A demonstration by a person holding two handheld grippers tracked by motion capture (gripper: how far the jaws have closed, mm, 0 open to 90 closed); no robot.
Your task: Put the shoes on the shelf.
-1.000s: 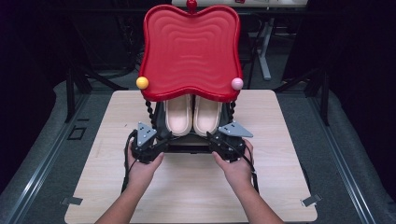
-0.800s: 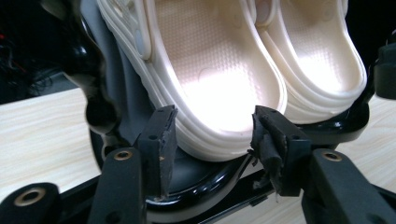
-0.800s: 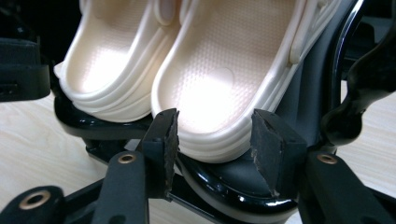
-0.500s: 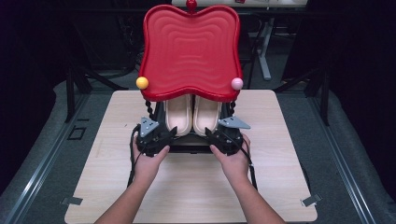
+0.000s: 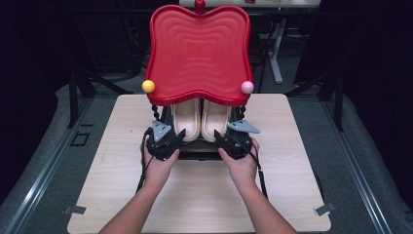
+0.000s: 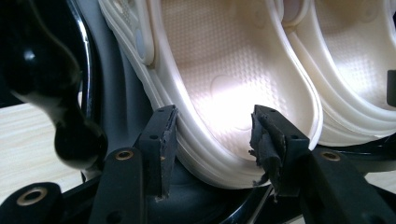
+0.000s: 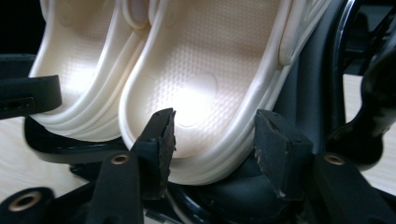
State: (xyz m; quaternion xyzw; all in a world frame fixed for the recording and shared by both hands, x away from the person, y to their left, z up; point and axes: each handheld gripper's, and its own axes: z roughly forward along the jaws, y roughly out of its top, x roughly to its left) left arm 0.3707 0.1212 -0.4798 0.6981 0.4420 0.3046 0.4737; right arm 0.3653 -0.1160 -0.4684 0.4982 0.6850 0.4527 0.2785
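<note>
I see both cream clogs at frame centre under the red tray (image 5: 199,48), heels toward me: L gripper (image 6: 215,135) jaws apart astride the left clog (image 6: 224,74) heel, R gripper (image 7: 215,140) likewise on the right clog (image 7: 210,60), jaws just closing slightly, no firm clamp visible.

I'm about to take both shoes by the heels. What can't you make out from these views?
- High view: the red tray covers the front of both cream shoes.
- Left gripper view: whether the pads touch the left shoe's heel is unclear.
- Right gripper view: the same for the right shoe; both views cut off the toes.
</note>
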